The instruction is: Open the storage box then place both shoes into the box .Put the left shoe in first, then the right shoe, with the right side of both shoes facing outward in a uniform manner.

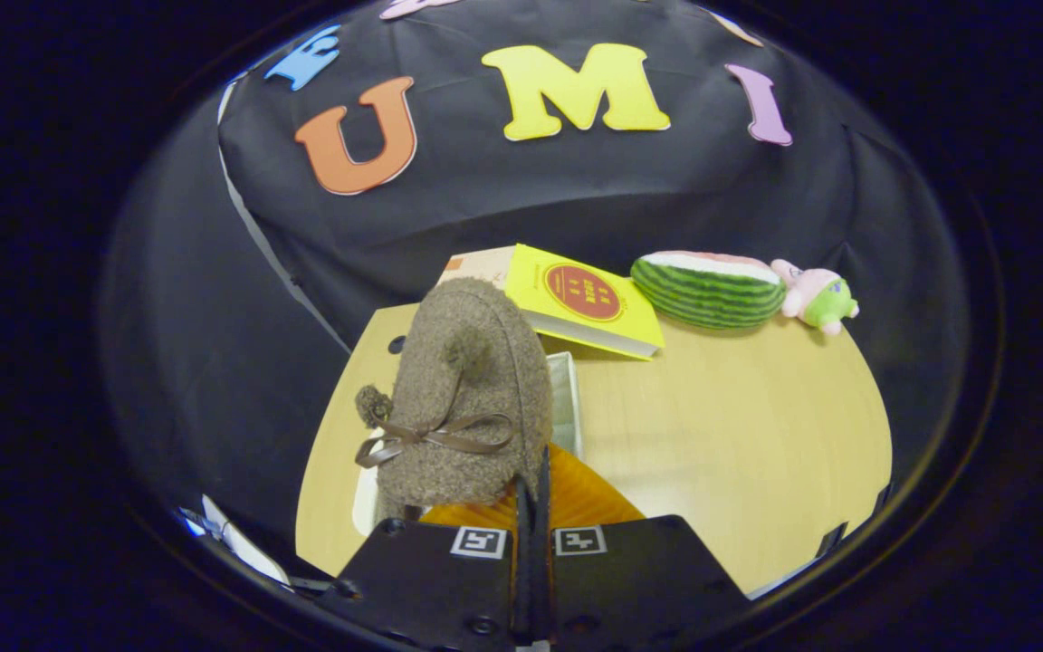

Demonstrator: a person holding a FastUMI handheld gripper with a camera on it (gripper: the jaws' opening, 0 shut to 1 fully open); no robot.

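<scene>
Above the open storage box (567, 398), the gripper (531, 493) carries a brown tweed shoe (467, 398).
Its fingers are clenched on the shoe's rear edge, toe pointing away, over the white box on the wooden table (739, 435). With so narrow a pinch, the shoe could swing or slip and land crooked, perhaps facing the wrong side out.

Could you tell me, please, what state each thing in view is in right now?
Gripper: fingers closed on the shoe's rim, holding it.
Brown shoe: gripped, raised above the storage box, bow tied.
Storage box: open, white wall showing beside the shoe.
Orange lid: lying just ahead of the fingers.
Yellow book: shut, lying on another book.
Watermelon toy: resting on the table.
Pink plush: lying beside the watermelon.
</scene>
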